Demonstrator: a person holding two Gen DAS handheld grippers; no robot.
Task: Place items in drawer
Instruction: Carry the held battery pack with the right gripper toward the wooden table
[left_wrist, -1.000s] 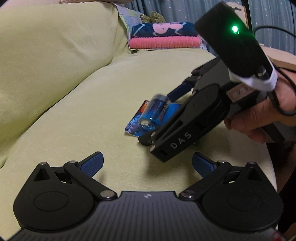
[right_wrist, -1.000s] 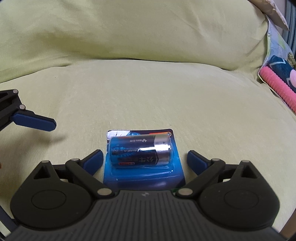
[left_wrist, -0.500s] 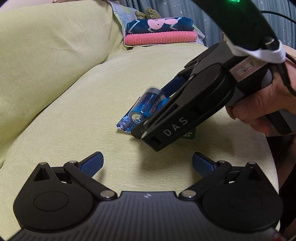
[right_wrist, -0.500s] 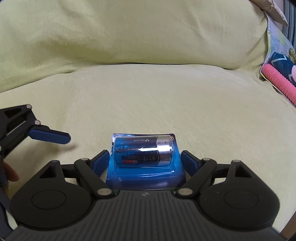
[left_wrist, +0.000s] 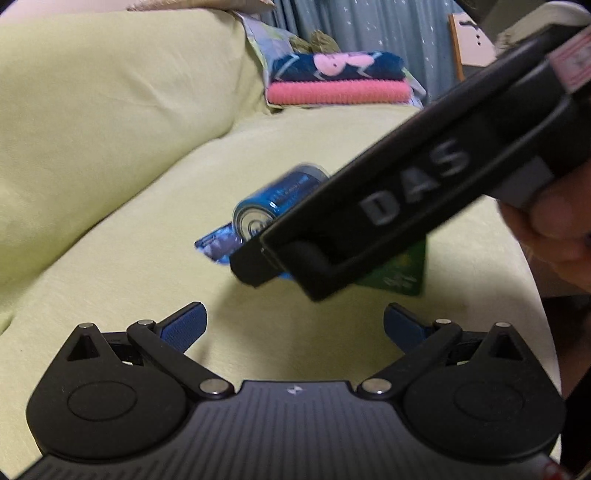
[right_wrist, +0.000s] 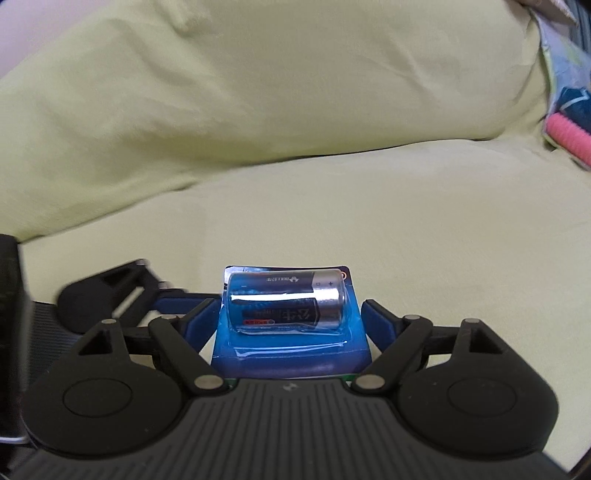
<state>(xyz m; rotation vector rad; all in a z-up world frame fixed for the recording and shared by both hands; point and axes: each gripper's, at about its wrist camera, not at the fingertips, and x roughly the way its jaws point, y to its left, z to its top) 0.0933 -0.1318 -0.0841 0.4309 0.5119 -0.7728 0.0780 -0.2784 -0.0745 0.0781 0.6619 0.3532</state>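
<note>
From the left wrist view, the left tongs (left_wrist: 293, 323) hang spread wide with nothing between them above the yellow-green sofa seat (left_wrist: 147, 236), while the right tongs' black body crosses in front, carrying the battery pack (left_wrist: 273, 208) off the cushion. From the right wrist view, the right tongs (right_wrist: 290, 319) clamp that pack's blue card (right_wrist: 291, 350) by its side edges, the battery lying crosswise

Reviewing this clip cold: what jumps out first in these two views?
The blue battery pack sits between the right gripper's blue fingers, above the yellow-green sofa cushion. In the left wrist view, that gripper's black body crosses the frame, with the left gripper open and empty below it. Folded pink and navy towels lie at the sofa's far end.
</note>
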